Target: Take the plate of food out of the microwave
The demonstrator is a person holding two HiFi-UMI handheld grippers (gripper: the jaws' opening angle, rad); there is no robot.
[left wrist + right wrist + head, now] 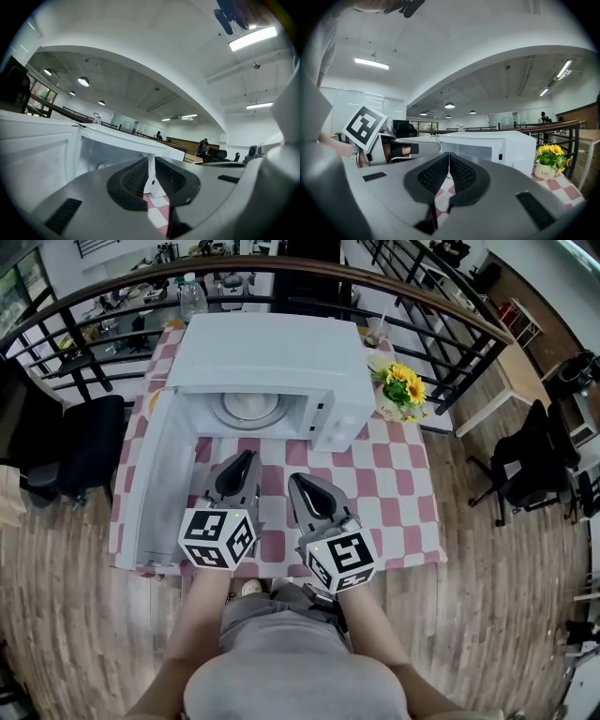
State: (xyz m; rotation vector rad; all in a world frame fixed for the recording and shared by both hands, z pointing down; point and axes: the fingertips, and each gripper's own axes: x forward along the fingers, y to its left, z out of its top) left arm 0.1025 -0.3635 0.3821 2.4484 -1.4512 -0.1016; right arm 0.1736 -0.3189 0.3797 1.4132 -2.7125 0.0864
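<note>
The plate of food (249, 407) sits on the turntable inside the open microwave (272, 362), toward the table's (394, 512) far edge. Both grippers hover nearer its front edge, holding nothing. The left gripper's (247, 457) jaws are just opening, with only a narrow gap between them. The right gripper's (294, 478) jaws meet tip to tip. Jaws this narrow would likely shove the plate deeper instead of gripping its rim. A one-sided pinch could tilt it and spill the food. The swung-out door (161, 479) crowds the left gripper.

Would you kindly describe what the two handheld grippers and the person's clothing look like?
Both the left gripper and right gripper have grey bodies with tapered jaws lined with black ribbed pads, each carrying a white cube of black square markers. The left's jaws are opening, empty. The person wears a grey top.
</note>
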